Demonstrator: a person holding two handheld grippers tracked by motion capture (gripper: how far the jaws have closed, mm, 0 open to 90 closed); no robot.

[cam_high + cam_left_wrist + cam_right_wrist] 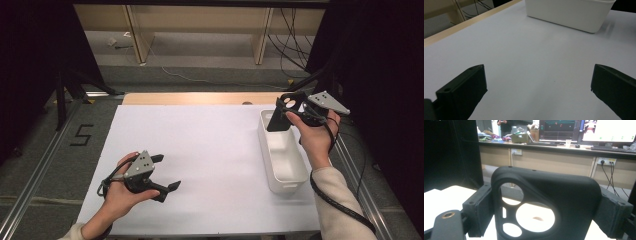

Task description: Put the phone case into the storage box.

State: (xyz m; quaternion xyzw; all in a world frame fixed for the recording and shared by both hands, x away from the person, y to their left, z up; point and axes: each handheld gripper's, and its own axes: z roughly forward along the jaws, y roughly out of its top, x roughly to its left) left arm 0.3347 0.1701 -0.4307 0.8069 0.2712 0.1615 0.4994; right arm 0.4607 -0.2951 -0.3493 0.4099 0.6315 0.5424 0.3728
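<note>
Two tools: right tool (286,107) (gripping phone case (280,116)) over bin (282,172) rim.

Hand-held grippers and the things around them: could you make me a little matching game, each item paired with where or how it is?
1. left hand-held gripper
2. right hand-held gripper
3. black phone case
4. white bin

a. clamped between two jaws, above the bin
b. standing on the table's right side
c. open, nothing between its jaws
d. closed on a phone case

Pairs: 1-c, 2-d, 3-a, 4-b
</note>
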